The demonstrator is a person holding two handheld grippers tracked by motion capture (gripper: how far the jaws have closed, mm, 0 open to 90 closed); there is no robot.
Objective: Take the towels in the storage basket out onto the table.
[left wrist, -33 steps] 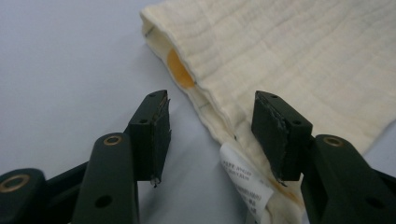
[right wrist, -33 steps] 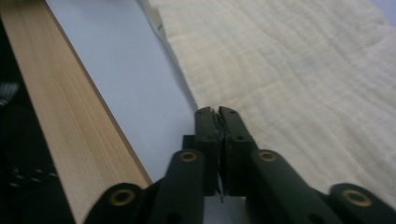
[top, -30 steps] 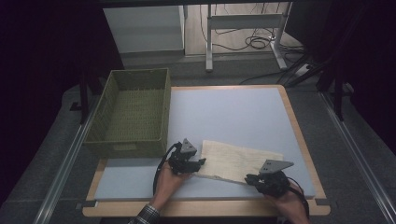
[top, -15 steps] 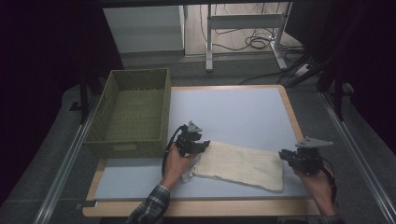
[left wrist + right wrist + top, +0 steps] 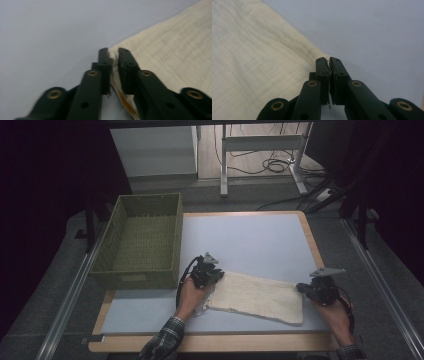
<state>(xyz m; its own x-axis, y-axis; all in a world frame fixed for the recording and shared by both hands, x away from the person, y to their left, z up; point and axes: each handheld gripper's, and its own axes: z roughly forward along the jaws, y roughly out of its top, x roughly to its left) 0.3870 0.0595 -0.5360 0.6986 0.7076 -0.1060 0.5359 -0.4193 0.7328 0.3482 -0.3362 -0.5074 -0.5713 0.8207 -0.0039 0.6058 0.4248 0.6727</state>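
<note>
We look down on a pale blue table top with a light wooden rim, where a cream, crinkled rectangular cloth lies spread flat near the front edge, stretched between two hand-held tools. At the cloth's left end, the left black two-jaw gripper is held by a hand coming out of a plaid sleeve. In the left gripper view, we see the left gripper with its jaws drawn close on a corner of the cloth, a thin fold of fabric caught between them and an orange-brown strip showing on the cloth's underside lower down. At the cloth's right end, the right black two-jaw gripper sits in the other hand, a grey three-cornered plate on top of it. In the right gripper view, we find the right gripper pressed nearly together at the cloth's corner; it appears to pinch the very edge of the fabric, though the sliver between the jaws is too thin for us to be certain. A green woven rectangular basket stands at the table's left side, just beside the left gripper and apart from the cloth. Beyond the table, we make out white metal legs and dark cables on the floor.
</note>
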